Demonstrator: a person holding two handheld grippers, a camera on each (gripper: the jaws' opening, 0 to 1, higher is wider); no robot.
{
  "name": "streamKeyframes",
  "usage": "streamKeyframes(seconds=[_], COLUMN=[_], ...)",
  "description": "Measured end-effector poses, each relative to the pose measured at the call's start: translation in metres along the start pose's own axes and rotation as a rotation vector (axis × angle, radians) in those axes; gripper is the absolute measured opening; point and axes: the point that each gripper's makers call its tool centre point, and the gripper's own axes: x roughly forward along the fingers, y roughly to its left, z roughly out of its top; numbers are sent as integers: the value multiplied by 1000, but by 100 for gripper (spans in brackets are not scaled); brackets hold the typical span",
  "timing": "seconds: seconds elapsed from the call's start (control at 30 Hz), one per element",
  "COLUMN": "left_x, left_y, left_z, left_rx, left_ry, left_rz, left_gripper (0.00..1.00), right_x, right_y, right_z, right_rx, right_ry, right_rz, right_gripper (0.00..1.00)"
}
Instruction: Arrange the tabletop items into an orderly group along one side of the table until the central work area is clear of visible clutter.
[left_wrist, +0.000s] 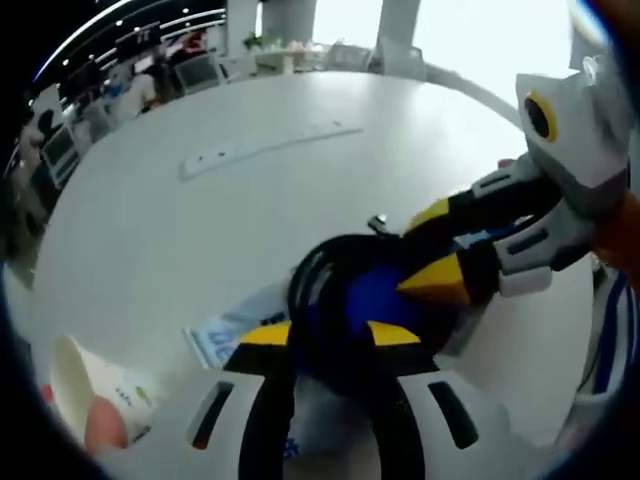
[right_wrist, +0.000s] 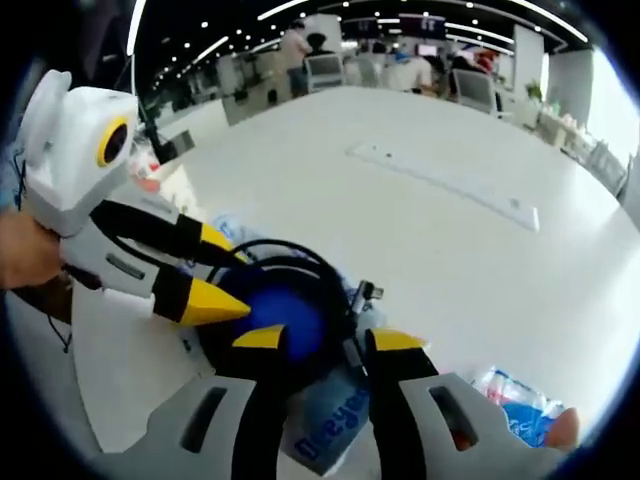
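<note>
blue cable coil (left_wrist: 370, 300) between both jaws

My left gripper (left_wrist: 330, 333) low in left gripper view, yellow tips apart, jaws spread wide, pointing forward. My right gripper (left_wrist: 437, 250) comes in from right side of that view, jaws also parted, tips angled toward left one's tips. In right gripper view, right gripper (right_wrist: 322, 338) sits at bottom, jaws apart. Left gripper (right_wrist: 222, 270) enters there from left, white body up top, my hand (right_wrist: 25, 250) wrapped round its handle. Both pairs of tips close together, nearly meeting.
</note>
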Motion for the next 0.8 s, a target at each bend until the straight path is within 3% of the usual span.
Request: streamKeyframes(seconds=[0.8], left_x=[1], left_y=[3], left_z=[1], left_rx=[-20], left_ry=[-17], left_rz=[41], left_gripper=[14], right_x=[2], right_y=[-4], right_z=[-2], right_rx=[19], right_ry=[17], right_rz=[-28], right_gripper=[15])
